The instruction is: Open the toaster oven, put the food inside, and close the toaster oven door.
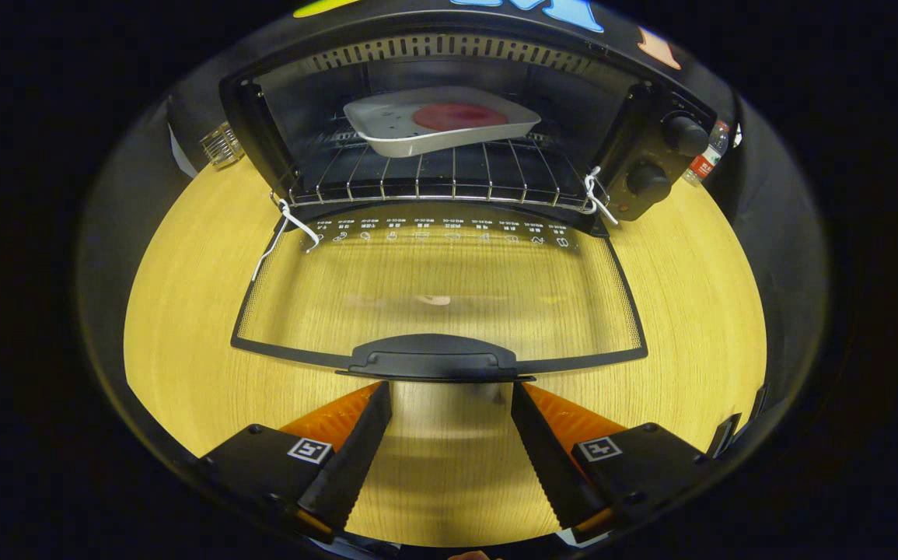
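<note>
The black toaster oven (651,155) stands on a wooden table (184,311) with its glass door (441,288) folded flat down toward me. On the wire rack (433,175) inside rests a white dish (441,124) holding a round red piece of food (460,117). The door's black handle (433,359) lies just ahead of my fingertips. My gripper (451,385) is open, its two fingers spread wide just below the handle, with nothing between them but bare table.
Two black knobs (666,155) sit on the oven's right panel. White cords (285,225) hang at both door hinges. A clear ribbed glass (221,145) stands left of the oven, and a plastic bottle (707,159) stands to its right.
</note>
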